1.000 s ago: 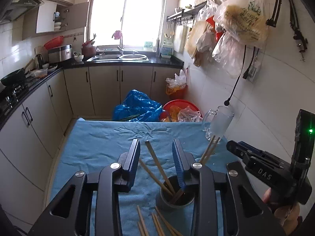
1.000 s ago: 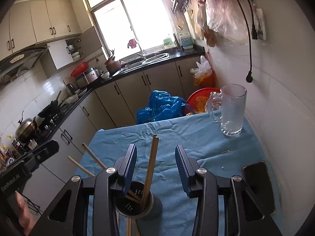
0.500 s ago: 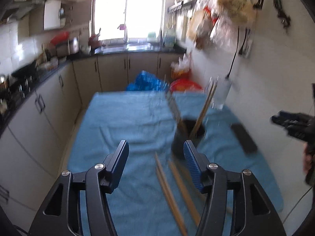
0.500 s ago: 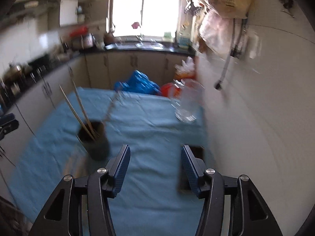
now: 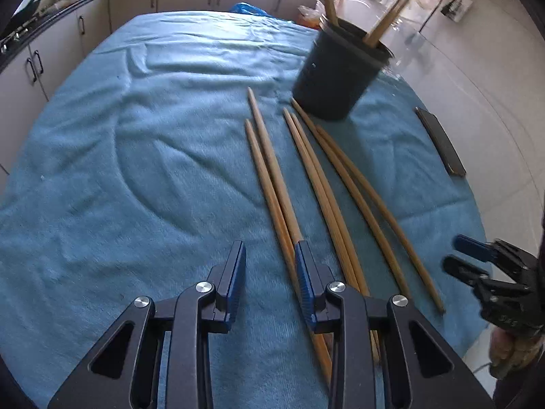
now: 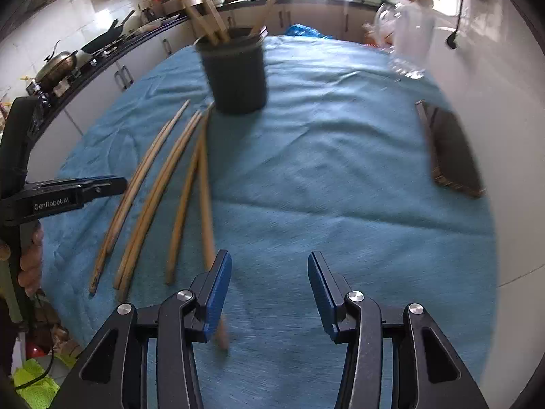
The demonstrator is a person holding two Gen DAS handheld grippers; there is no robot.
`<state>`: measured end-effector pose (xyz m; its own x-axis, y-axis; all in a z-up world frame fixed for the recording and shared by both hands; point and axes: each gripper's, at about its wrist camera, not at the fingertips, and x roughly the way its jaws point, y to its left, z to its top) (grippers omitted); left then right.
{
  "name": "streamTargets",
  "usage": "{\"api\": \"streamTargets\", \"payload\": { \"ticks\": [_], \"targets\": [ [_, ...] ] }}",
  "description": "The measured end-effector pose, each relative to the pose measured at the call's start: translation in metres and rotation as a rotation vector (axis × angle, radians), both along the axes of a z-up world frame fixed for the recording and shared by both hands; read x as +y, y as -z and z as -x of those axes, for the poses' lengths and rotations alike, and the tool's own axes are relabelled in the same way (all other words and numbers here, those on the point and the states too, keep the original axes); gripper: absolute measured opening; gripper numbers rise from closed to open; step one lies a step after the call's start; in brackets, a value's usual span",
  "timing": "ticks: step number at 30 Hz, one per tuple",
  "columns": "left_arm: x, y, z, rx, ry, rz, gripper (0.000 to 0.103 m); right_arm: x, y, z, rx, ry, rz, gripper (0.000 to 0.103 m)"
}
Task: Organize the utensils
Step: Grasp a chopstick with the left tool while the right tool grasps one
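Observation:
Several wooden chopsticks (image 5: 306, 177) (image 6: 160, 184) lie loose on the blue cloth (image 5: 136, 170), in front of a black holder cup (image 5: 337, 75) (image 6: 235, 71) that has a few chopsticks standing in it. My left gripper (image 5: 270, 272) hovers low over the near ends of the leftmost pair. Its jaws are closing, and the pair runs under the right finger (image 5: 305, 272), not clamped. My right gripper (image 6: 269, 272), also in the left wrist view (image 5: 477, 262), is closing over bare cloth. One chopstick passes beneath its left finger (image 6: 216, 279).
A glass mug (image 6: 412, 34) stands at the far right of the table. A flat dark slab (image 5: 439, 139) (image 6: 449, 150) lies near the right edge by the tiled wall. Kitchen cabinets and a stove with pans (image 6: 58, 64) run along the left.
Both grippers have dropped from above the holder cup and tilted down toward the cloth. The loose chopsticks now lie just ahead of the fingers. The left jaws are narrower than half a second ago.

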<state>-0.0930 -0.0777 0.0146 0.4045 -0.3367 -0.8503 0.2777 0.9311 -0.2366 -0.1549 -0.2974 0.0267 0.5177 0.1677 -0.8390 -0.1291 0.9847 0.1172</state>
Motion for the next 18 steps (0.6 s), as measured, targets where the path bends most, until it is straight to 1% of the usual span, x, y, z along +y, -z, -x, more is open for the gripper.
{"api": "streamTargets", "payload": {
  "ticks": [2,5,8,9,11,12,13,14,15,16,18],
  "targets": [
    [0.000,0.001,0.007,-0.016,0.021,-0.020,0.029,0.004,0.006,0.000,-0.002,-0.010,-0.009,0.050],
    [-0.007,-0.001,0.014,-0.047,0.048,-0.058,0.029,0.009,0.011,0.003,-0.011,-0.017,0.005,0.049],
    [-0.008,-0.005,0.006,-0.052,0.046,-0.073,0.029,0.012,0.012,0.000,-0.025,-0.004,0.010,0.037],
    [-0.009,-0.005,0.003,-0.047,0.043,-0.068,0.027,0.014,0.011,-0.002,-0.022,0.001,0.012,0.031],
    [-0.010,-0.003,-0.001,-0.041,0.041,-0.058,0.020,0.015,0.012,-0.006,-0.025,0.019,0.019,0.026],
    [-0.011,-0.003,-0.003,-0.047,0.043,-0.051,0.013,0.015,0.013,-0.007,-0.025,0.027,0.022,0.021],
    [-0.013,-0.003,-0.004,-0.058,0.038,-0.071,0.004,0.014,0.013,-0.008,-0.023,0.039,0.029,0.018],
    [-0.014,-0.003,-0.003,-0.068,0.031,-0.102,0.001,0.013,0.013,-0.009,-0.021,0.045,0.030,0.018],
    [-0.015,0.000,-0.005,-0.062,0.030,-0.126,0.000,0.013,0.013,-0.009,-0.021,0.049,0.027,0.018],
    [-0.013,0.002,-0.005,-0.059,0.028,-0.119,0.000,0.013,0.012,-0.009,-0.022,0.050,0.021,0.018],
    [-0.011,0.001,-0.004,-0.062,0.035,-0.120,0.000,0.012,0.009,-0.007,-0.033,0.036,-0.021,0.018]
  ]
}}
